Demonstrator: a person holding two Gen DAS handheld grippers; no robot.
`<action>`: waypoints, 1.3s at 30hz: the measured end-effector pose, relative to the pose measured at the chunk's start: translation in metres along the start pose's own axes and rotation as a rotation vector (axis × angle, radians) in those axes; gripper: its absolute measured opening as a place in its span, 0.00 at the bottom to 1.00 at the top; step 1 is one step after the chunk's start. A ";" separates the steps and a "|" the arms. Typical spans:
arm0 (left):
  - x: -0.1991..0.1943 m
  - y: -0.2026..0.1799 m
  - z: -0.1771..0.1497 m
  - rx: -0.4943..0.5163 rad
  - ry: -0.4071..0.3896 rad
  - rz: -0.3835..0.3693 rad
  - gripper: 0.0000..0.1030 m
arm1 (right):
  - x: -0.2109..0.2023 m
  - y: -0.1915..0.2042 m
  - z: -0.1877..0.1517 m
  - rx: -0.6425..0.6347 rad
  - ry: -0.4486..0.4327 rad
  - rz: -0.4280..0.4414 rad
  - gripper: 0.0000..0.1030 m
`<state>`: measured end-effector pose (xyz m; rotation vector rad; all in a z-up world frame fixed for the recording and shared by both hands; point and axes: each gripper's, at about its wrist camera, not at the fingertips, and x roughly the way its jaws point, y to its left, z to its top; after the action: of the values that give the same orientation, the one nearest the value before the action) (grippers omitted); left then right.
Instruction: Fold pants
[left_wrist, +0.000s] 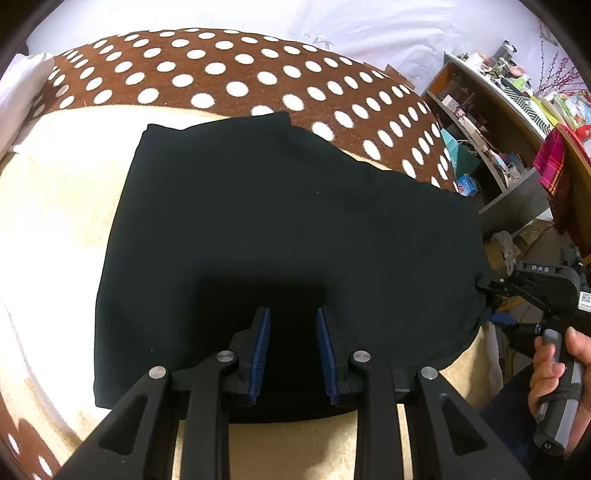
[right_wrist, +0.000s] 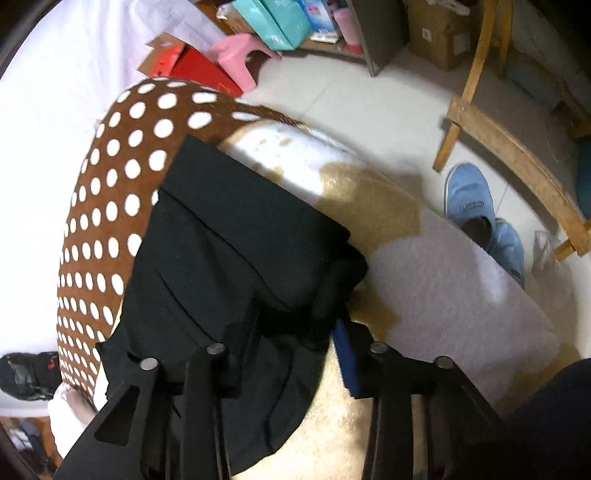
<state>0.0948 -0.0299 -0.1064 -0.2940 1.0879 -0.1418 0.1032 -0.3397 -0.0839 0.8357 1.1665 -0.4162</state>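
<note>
The black pants lie folded on the cream and dotted blanket. The left gripper hovers over the pants' near edge, jaws apart and holding nothing. The right gripper sits at the pants' corner, apparently spread wide around bunched cloth.

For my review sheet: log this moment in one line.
left gripper: open over black pants | right gripper: open at pants edge

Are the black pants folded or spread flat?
Folded: the pants form a compact block, with stacked layered edges in the right wrist view.
</note>
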 end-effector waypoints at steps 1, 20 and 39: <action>0.000 0.000 -0.001 0.002 -0.001 0.003 0.28 | -0.002 0.002 0.000 0.002 -0.014 0.014 0.32; -0.012 0.002 -0.001 0.006 -0.017 0.028 0.28 | -0.066 0.072 -0.017 -0.367 -0.133 0.234 0.15; -0.062 0.130 0.013 -0.322 -0.159 0.068 0.28 | -0.016 0.206 -0.174 -0.997 0.124 0.355 0.16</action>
<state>0.0737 0.1117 -0.0876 -0.5469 0.9599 0.1182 0.1267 -0.0780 -0.0217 0.1699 1.1229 0.5036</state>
